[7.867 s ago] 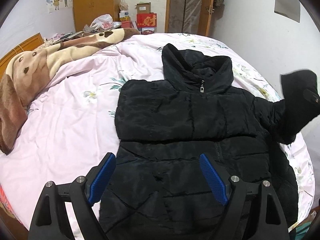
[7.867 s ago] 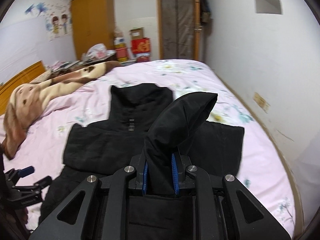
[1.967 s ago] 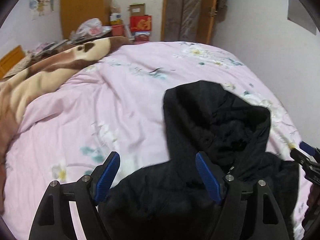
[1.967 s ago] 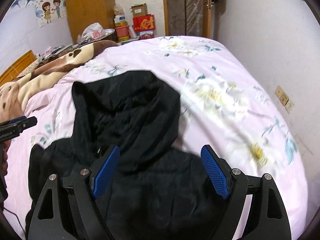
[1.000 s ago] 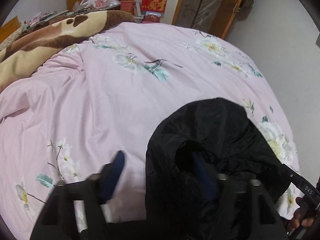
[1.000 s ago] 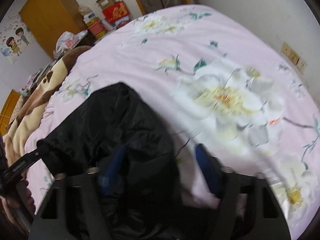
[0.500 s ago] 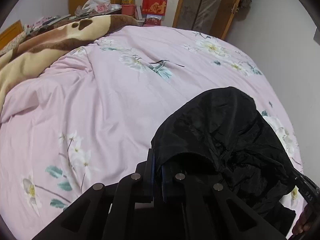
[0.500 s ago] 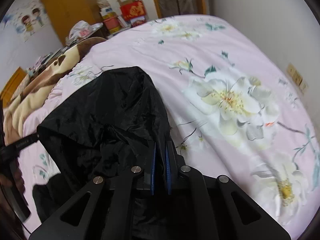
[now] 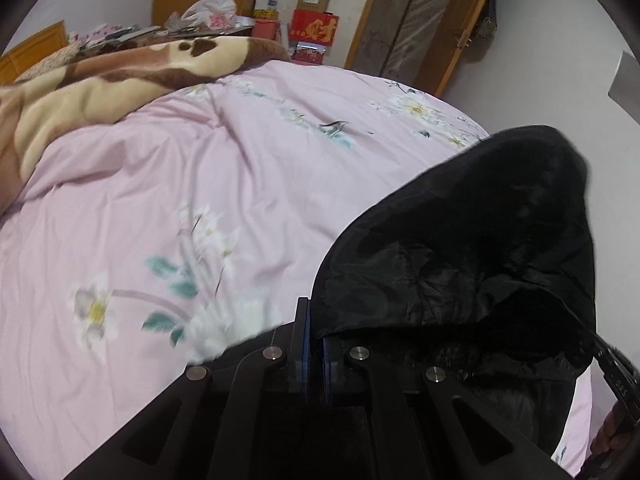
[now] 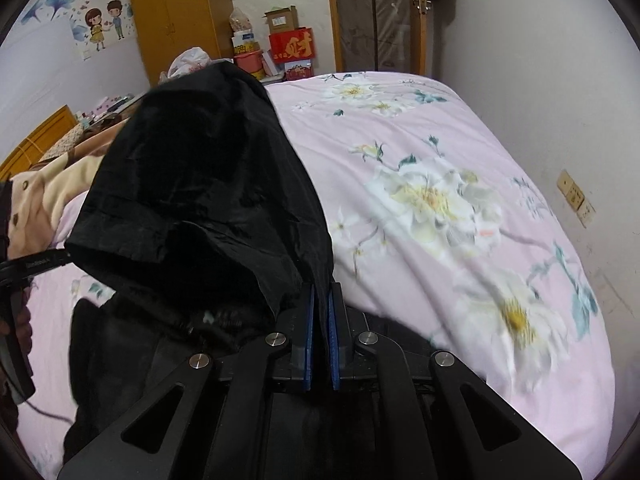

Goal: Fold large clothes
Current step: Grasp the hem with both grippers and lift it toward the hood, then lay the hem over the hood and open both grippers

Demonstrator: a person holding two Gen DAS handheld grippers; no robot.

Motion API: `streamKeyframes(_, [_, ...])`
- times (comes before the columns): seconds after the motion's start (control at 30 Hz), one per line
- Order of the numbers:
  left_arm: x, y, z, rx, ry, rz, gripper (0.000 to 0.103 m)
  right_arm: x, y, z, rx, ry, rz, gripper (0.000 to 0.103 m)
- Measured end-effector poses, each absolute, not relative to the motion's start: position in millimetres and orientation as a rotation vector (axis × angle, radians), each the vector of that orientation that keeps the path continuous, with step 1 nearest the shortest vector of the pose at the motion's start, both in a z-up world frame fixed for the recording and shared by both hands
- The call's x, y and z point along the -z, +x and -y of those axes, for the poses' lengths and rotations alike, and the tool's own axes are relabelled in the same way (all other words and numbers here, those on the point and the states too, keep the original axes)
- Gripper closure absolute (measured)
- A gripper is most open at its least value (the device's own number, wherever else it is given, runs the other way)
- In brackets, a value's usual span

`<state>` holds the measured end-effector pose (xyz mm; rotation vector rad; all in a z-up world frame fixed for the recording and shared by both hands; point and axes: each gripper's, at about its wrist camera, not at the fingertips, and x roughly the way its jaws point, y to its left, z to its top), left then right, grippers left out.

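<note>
The black puffer jacket's hood (image 9: 472, 240) is lifted off the pink floral bed (image 9: 160, 208). My left gripper (image 9: 315, 344) is shut on the hood's left edge, its blue pads pinching the fabric. My right gripper (image 10: 320, 320) is shut on the hood's right edge (image 10: 200, 184). The hood hangs open between the two grippers. The jacket body (image 10: 120, 356) lies dark below the hood, mostly hidden by the grippers.
A brown and cream blanket (image 9: 104, 80) lies at the bed's far left. A wall (image 10: 560, 100) with a socket runs along the bed's right side. Boxes (image 10: 290, 46), a wardrobe and a door stand beyond the bed.
Both grippers, open over the hood two seconds ago, closed on its edges. Since half a second ago they have raised the hood higher off the bed.
</note>
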<state>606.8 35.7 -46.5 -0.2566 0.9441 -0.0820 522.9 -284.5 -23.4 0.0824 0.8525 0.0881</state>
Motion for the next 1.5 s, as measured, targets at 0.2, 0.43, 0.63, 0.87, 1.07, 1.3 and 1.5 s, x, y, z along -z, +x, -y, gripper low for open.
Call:
streamKeyframes(0.2, [61.1, 571.1, -49.6, 0.062, -0.321, -0.969, 0.098, 32.0, 489.8, 290.4, -0.07, 0.125, -0.901, 0.099])
streamKeyframes(0.43, [79.8, 540.0, -60.3, 0.066, -0.351, -1.001, 0.095, 48.4, 462.3, 302.5, -0.05, 0.168, -0.92, 0.099])
streamKeyframes(0.63, [91.2, 508.3, -65.9, 0.124, -0.369, -1.007, 0.085, 69.6, 431.6, 307.7, -0.025, 0.17, -0.947, 0.102])
streamKeyframes(0.87, [98.0, 482.5, -84.2, 0.148, -0.459, -1.027, 0.056, 83.3, 408.1, 325.8, 0.034, 0.225, -0.968, 0.103])
streamKeyframes(1.07, [79.2, 471.4, -82.3, 0.161, -0.45, -1.028, 0.041, 65.0, 392.6, 324.5, 0.038, 0.227, -0.914, 0.103])
streamKeyframes(1.3, [86.3, 484.3, -101.8, 0.177, -0.51, -1.14, 0.035, 40.3, 384.5, 299.6, -0.022, 0.182, -0.855, 0.103])
streamKeyframes(1.5, [69.5, 465.3, -129.8, 0.108, -0.405, -1.08, 0.031, 36.5, 385.8, 282.9, -0.069, 0.171, -0.842, 0.099])
